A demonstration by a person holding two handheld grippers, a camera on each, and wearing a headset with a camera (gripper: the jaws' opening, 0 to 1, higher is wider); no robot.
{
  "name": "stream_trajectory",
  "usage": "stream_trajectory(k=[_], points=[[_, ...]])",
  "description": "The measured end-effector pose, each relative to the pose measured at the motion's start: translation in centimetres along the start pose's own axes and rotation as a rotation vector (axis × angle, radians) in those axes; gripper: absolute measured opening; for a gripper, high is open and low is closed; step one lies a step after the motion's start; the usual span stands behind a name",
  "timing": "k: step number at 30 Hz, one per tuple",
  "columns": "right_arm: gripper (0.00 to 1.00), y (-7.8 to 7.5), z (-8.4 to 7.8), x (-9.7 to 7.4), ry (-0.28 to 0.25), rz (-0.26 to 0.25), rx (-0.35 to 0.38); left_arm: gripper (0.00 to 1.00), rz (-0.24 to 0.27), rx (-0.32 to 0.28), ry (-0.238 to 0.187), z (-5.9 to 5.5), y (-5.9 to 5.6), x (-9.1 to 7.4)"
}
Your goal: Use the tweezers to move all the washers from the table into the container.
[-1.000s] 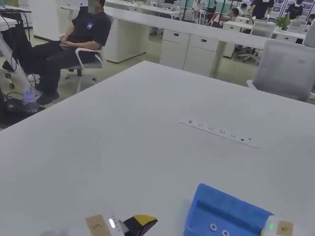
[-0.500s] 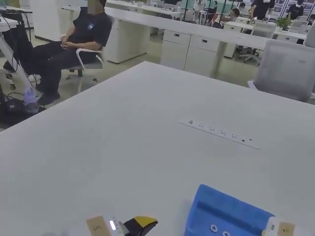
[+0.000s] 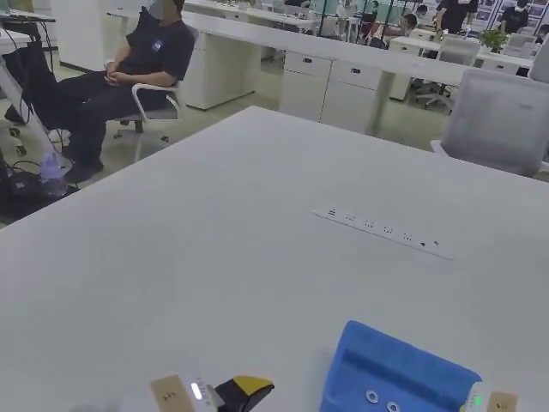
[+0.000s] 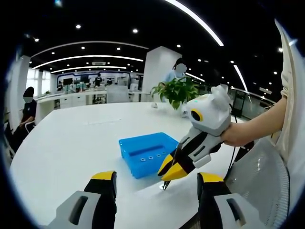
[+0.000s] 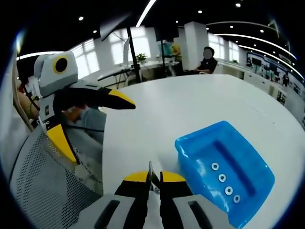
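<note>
Right tongs [image 5: 154,178] slightly lower, tweezers [image 5: 149,169] between them

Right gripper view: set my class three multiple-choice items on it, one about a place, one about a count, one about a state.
1. Where do the washers lie?
A. on the bare table
B. in the blue container
C. on a chair

2. How many washers can be counted?
A. two
B. seven
C. four

3. How do the fingers of the right gripper stand?
A. shut on the tweezers
B. wide apart
C. shut on a washer

Answers:
1 B, they lie in a row on the container's floor.
2 C, four small rings show there.
3 A, the thin tweezers stick out between the closed yellow fingertips.
</note>
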State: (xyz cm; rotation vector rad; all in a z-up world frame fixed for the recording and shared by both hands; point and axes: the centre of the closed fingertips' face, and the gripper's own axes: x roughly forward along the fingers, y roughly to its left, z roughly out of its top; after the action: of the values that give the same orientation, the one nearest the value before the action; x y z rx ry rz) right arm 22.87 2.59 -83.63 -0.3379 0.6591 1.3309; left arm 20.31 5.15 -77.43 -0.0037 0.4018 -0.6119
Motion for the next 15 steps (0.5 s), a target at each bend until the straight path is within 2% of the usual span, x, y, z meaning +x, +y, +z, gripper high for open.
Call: stream_trajectory(k=[10, 13, 15], points=[[0.03, 0.11, 0.08, 0.31, -0.004, -0.011, -0.030, 0.69, 0.002, 0.001, -0.003, 0.05, 0.06, -0.08], [0.03, -0.20, -0.01, 0.10, -0.016, -0.017, 0.033, 0.69, 0.000, 0.003, -0.003, 0.04, 0.01, -0.07], [0.03, -0.30, 0.45, -0.14, -0.044, -0.017, 0.080, 0.69, 0.001, 0.002, -0.002, 0.02, 0.04, -0.07]])
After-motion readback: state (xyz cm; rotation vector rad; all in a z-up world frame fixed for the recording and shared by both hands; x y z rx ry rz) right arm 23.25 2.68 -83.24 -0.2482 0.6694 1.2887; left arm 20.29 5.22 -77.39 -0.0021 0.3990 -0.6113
